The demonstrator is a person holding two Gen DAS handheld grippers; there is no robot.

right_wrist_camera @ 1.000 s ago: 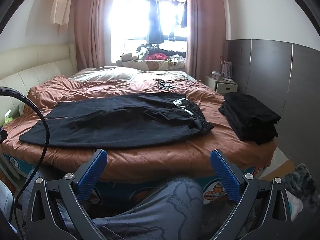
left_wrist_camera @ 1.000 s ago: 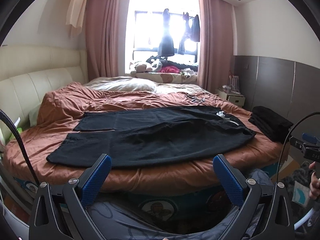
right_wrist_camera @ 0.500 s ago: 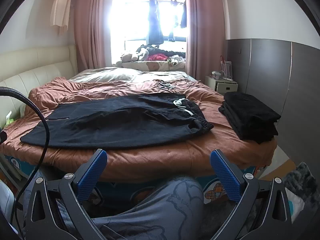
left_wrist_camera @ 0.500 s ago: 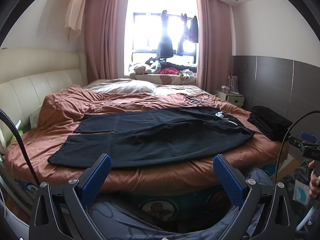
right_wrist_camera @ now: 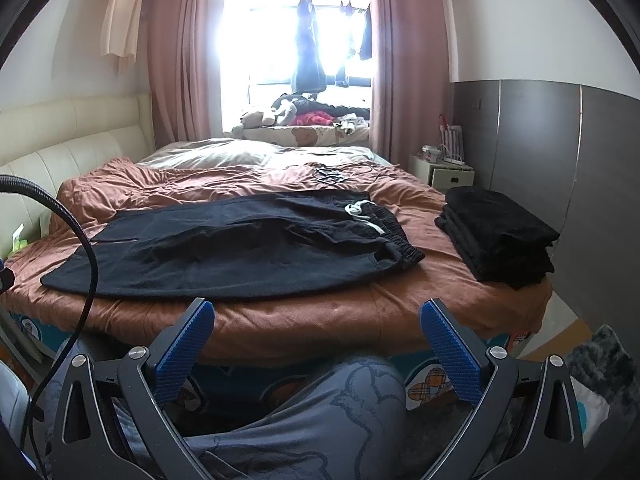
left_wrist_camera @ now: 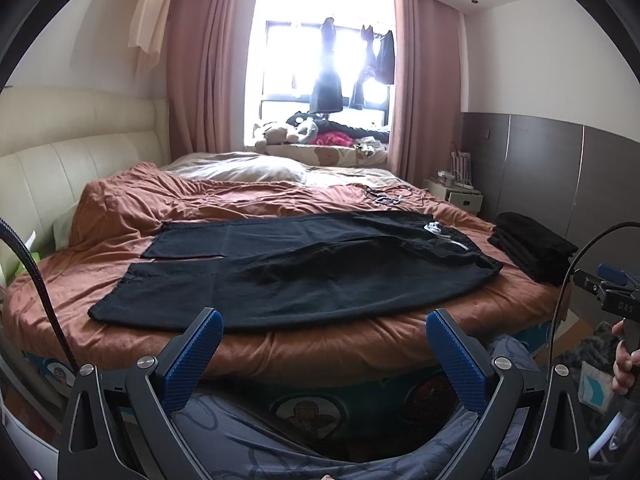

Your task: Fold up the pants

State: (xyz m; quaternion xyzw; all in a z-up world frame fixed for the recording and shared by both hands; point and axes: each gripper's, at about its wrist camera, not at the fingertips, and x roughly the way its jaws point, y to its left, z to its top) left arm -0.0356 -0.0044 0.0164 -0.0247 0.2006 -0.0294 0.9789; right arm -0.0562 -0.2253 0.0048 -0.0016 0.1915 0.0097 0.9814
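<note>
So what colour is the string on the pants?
White drawstring on black pants; right wrist view shows it best.

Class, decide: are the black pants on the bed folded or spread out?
Spread out: the black pants lie flat lengthwise across the bed, both legs showing side by side.

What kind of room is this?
It looks like a bedroom in a home. There is a big bed with a padded headboard, a small nightstand beside it, and pink curtains at a sunny window.
</note>
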